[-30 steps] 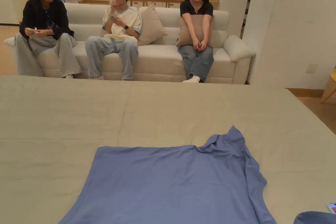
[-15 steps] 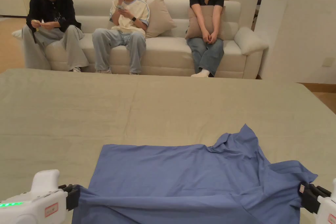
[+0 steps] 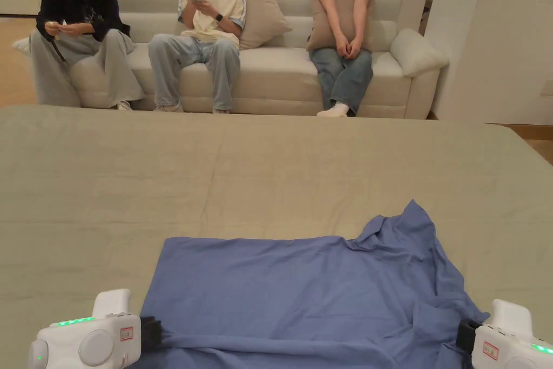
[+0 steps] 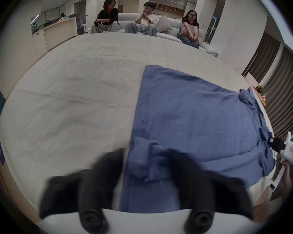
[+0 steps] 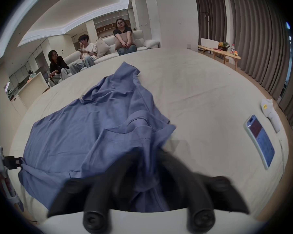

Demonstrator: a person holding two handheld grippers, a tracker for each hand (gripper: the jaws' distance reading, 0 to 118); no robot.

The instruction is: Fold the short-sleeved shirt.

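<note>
Blue shirt flat at lower centre of the bed. Left tongs and right tongs each pinching a near shirt edge. Since 0.5 s ago: held edge lowered, right-hand bunch flattened.

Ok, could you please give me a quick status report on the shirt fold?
Left gripper and right gripper each grip a near corner of the blue shirt. Far sleeve rumpled. Phone lies right of it.
</note>
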